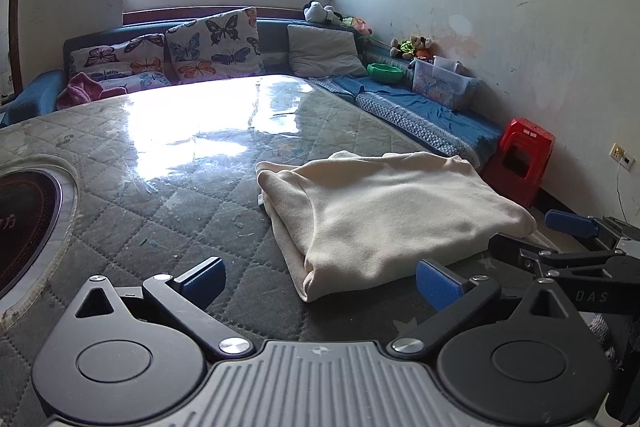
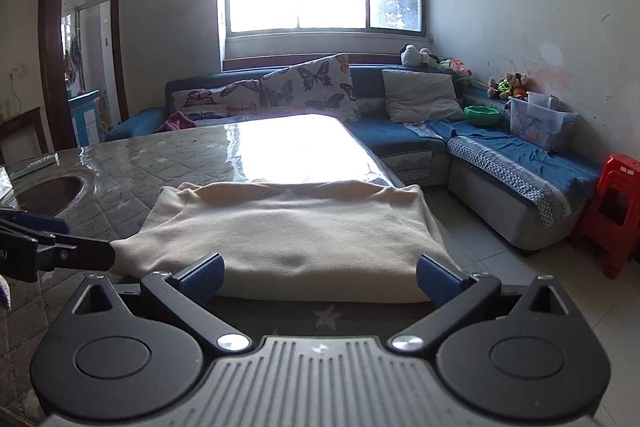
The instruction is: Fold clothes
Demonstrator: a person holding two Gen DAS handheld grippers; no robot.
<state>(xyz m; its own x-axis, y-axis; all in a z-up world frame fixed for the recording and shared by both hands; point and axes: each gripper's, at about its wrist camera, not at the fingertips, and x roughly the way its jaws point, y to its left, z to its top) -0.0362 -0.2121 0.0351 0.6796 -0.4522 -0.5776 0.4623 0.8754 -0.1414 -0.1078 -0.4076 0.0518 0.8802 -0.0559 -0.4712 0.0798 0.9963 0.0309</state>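
Note:
A cream garment lies folded into a thick rectangle on the quilted table, near its right edge. My left gripper is open, its blue pads wide apart, with the garment's near left corner just ahead of them. The right gripper reaches in from the right at the garment's near right corner. In the right wrist view the garment fills the middle, and my right gripper is open with the near folded edge between its fingers. The left gripper sits at the left corner. Neither holds cloth.
A round dark hob is set into the table at the left. Glare covers the clear sheet on the far table top. Beyond are a blue sofa with butterfly cushions, a plastic box and a red stool on the floor.

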